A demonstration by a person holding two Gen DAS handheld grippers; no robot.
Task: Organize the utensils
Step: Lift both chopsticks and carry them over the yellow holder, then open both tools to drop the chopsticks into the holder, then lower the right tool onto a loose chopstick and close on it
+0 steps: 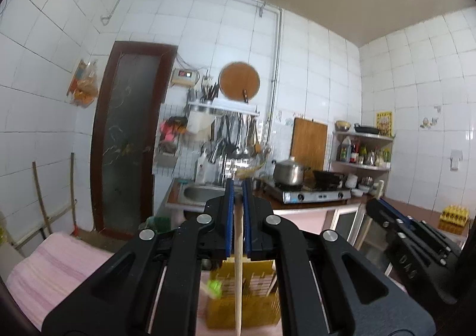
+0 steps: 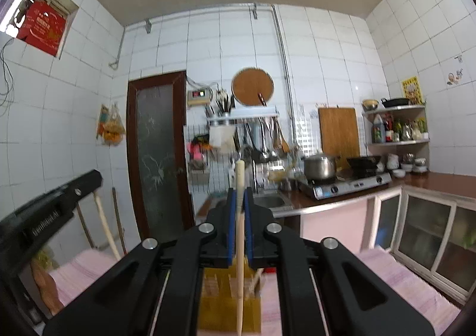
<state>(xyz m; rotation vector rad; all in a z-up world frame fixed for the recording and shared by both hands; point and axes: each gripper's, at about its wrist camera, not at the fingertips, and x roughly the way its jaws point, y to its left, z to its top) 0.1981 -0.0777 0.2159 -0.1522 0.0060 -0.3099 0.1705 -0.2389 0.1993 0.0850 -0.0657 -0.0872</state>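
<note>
Each tool is clenched on a thin wooden stick. The left tool (image 1: 238,184) pinches its stick (image 1: 238,261) between the blue pads, the stick running down below the tool toward a yellow slotted holder (image 1: 255,276) that stands directly beneath on a pink cloth (image 1: 50,264). The right tool (image 2: 240,191) grips its own stick (image 2: 239,246) upright, the rounded top poking above the pads and the lower end hanging over the same holder (image 2: 217,285).

Judging by this, the task is underway: both sticks are in hand and lifted, neither seated in a slot. What else the holder carries is too blurred to tell, apart from a green-tipped item (image 1: 214,287) beside it.

The two tools sit near each other, each visible at the other's side, so room between them is tight. Ahead of both lies open air; the tabletop (image 2: 440,180) with the stove (image 2: 348,184) stays well apart beyond them
</note>
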